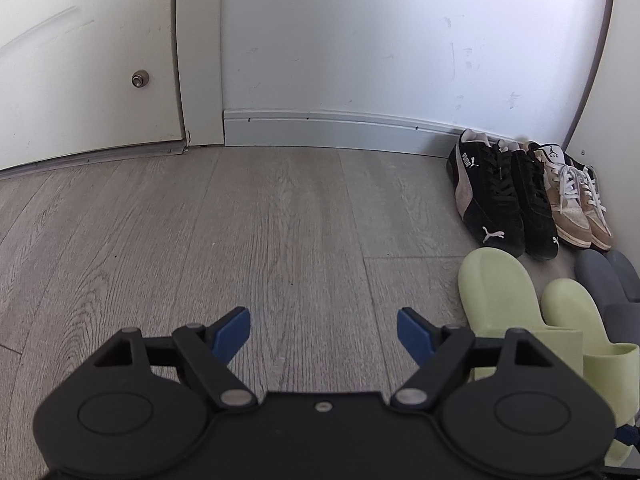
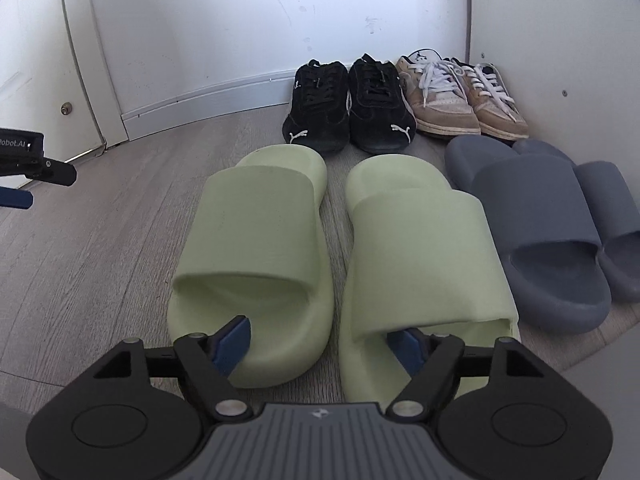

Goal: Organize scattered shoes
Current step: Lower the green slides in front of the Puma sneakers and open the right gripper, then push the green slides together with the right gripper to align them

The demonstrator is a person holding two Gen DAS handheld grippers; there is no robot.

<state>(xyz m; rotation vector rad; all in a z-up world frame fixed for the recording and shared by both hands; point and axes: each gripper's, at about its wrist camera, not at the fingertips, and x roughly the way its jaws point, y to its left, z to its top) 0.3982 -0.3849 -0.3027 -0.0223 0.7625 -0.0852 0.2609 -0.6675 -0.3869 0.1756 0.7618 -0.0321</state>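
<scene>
Meanwhile the right gripper [image 2: 324, 342] stood open around the green slippers' [image 2: 256, 248] heels, gripping nothing; the left gripper [image 1: 324, 330] hung open over bare floor [image 1: 200, 220].

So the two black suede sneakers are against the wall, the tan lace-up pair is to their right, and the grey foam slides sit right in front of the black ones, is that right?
Not quite. In the right wrist view, the pale green foam slides sit in front of the black suede sneakers; the grey foam slides lie in front of the tan lace-up sneakers. The rest holds: black pair at the wall, tan pair to their right.
</scene>
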